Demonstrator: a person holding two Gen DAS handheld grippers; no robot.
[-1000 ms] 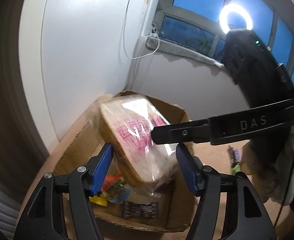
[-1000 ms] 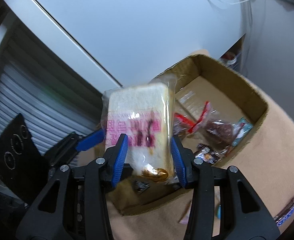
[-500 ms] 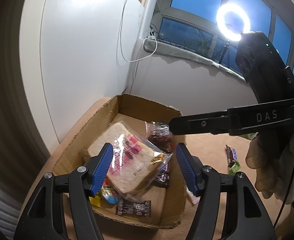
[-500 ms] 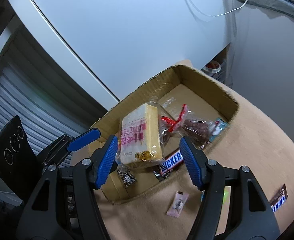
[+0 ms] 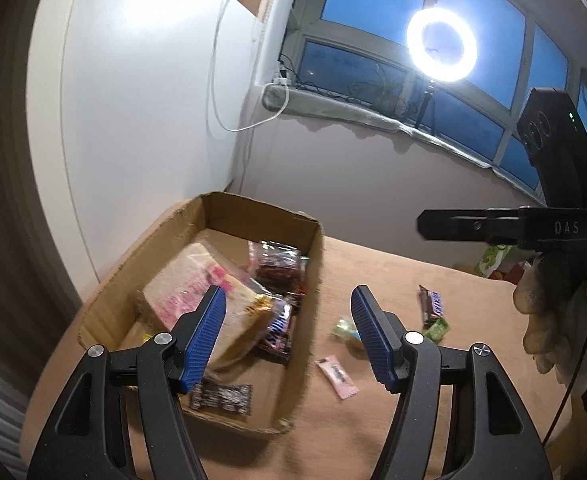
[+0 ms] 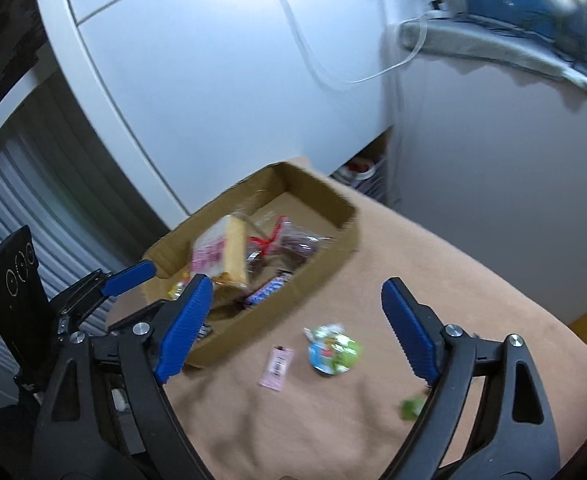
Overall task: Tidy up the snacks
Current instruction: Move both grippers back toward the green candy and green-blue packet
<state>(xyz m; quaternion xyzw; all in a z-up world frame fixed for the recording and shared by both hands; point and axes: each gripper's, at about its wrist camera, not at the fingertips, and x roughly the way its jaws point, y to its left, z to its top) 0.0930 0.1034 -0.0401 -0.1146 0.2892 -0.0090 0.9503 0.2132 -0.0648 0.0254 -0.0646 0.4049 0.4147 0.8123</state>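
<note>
A bagged bread loaf (image 5: pixel 185 280) (image 6: pixel 221 252) lies in the open cardboard box (image 5: pixel 313 240) (image 6: pixel 333 236), on top of a Snickers bar (image 5: pixel 279 330), a dark snack bag (image 5: pixel 277 264) and a small black packet (image 5: pixel 221 396). My right gripper (image 6: pixel 296 284) hangs above the table beside the box, its jaws opening with nothing between them. My left gripper (image 5: pixel 285 294) hovers open over the box's near right wall, holding nothing. On the tan table lie a pink sachet (image 5: pixel 337 372) (image 6: pixel 276 366), a green-blue packet (image 6: pixel 333 350), a second Snickers bar (image 5: pixel 431 304) and a green candy (image 5: pixel 437 328).
A white cabinet and wall stand close behind the box. A lit ring light (image 5: pixel 441 50) stands on the window sill. A gloved hand (image 5: pixel 541 320) holds the right gripper at the right edge of the left wrist view. Bare tan table (image 6: pixel 433 280) stretches right of the box.
The right gripper let go of the bread, which now lies in the box. It then drew back and up away from the box with its jaws widening. The left gripper shifted slightly.
</note>
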